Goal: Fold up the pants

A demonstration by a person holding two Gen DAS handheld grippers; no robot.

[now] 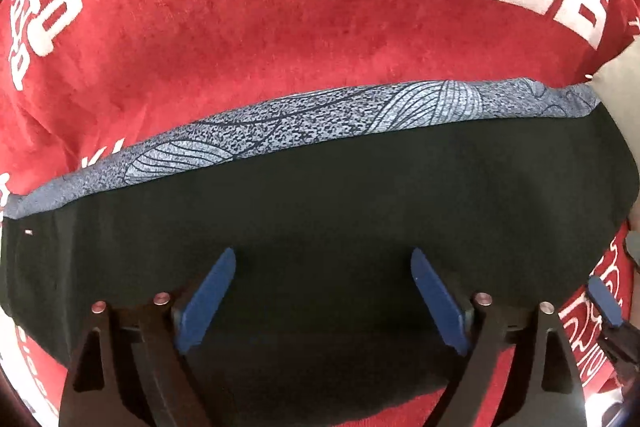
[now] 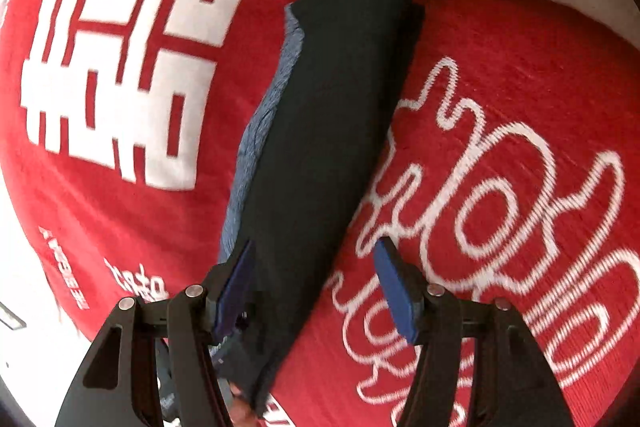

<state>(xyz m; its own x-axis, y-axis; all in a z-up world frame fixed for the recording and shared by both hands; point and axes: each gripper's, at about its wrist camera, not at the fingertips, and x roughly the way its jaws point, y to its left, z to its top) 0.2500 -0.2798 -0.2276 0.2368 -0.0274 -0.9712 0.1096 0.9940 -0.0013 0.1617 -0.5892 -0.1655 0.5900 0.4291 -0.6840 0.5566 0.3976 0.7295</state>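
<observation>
Lying folded into a long dark strip, the pants [image 1: 320, 211] rest on a red cloth [image 1: 248, 27].

Both ends of the strip run out of the left wrist view; the right wrist view is blurred. Black cloth covers a blue-grey leaf-patterned layer showing along one edge. The red cloth's white lettering is unreadable. The left gripper [image 1: 323, 301] hangs released above the pants, jaws wide. The right gripper [image 2: 318, 291] straddles the strip's edge, pads apart, not pressing.

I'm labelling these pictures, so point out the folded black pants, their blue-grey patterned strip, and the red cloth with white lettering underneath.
Folded black pants [image 1: 320, 195]: left wrist view, middle of black fabric.
Blue-grey patterned strip [image 1: 304, 119]: left wrist view, mid-strip.
Red cloth with white lettering [image 2: 500, 75]: right wrist view, bare red area.
</observation>
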